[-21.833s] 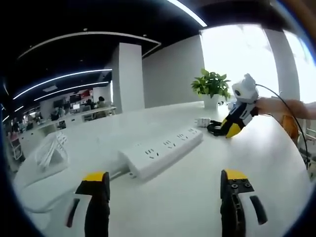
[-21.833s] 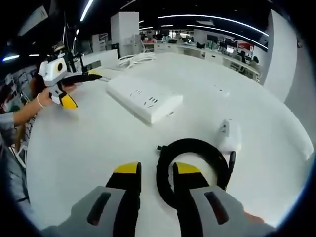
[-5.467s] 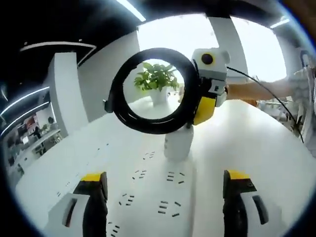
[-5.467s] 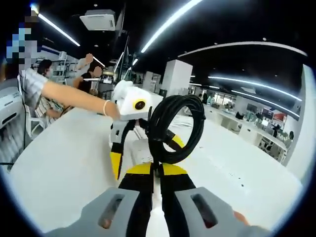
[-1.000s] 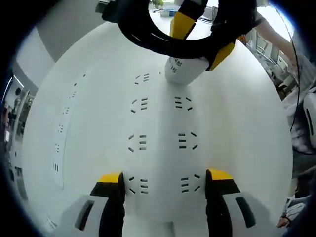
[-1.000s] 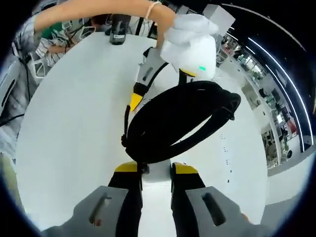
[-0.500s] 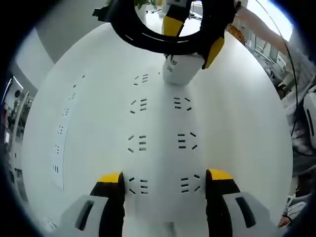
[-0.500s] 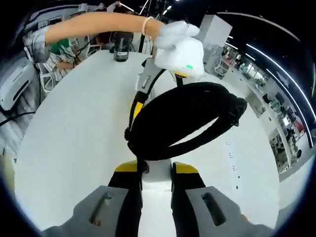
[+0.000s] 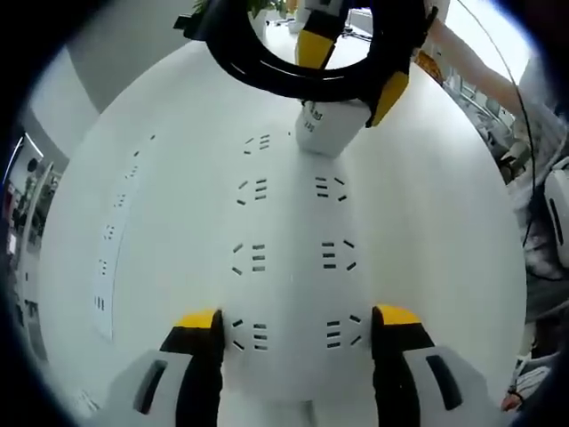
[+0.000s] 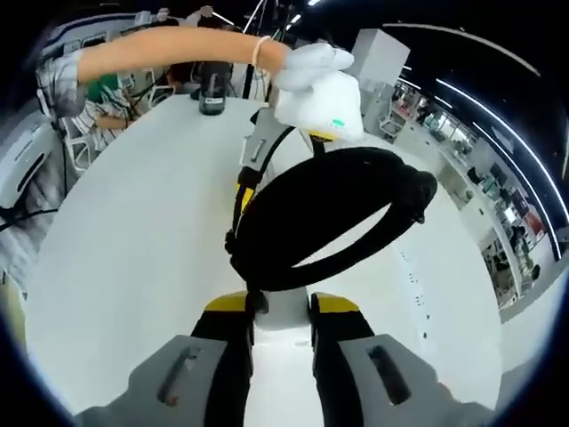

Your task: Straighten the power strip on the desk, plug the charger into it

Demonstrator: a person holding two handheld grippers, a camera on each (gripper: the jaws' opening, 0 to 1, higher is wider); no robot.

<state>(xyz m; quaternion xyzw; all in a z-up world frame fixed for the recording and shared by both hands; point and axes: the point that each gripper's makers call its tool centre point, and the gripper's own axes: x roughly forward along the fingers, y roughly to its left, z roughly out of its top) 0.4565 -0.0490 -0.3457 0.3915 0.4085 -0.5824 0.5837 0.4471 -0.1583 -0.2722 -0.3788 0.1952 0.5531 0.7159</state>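
**Charger seated at far end of strip, both grippers engaged**

Largest first: round white desk (image 10: 116,267), then long white plastic power strip (image 9: 289,222) lying on it, w/ two rows of sockets. Left gripper (image 9: 298,331), jaws spread either side of strip's near end, prob. bracing it straight. Right gripper (image 10: 280,313) pinches small white cylindrical charger (image 9: 329,129), upright on a far socket; appears plugged in or nearly. Black coiled cable (image 10: 324,218) loops above the jaws, kept clear of the sockets.
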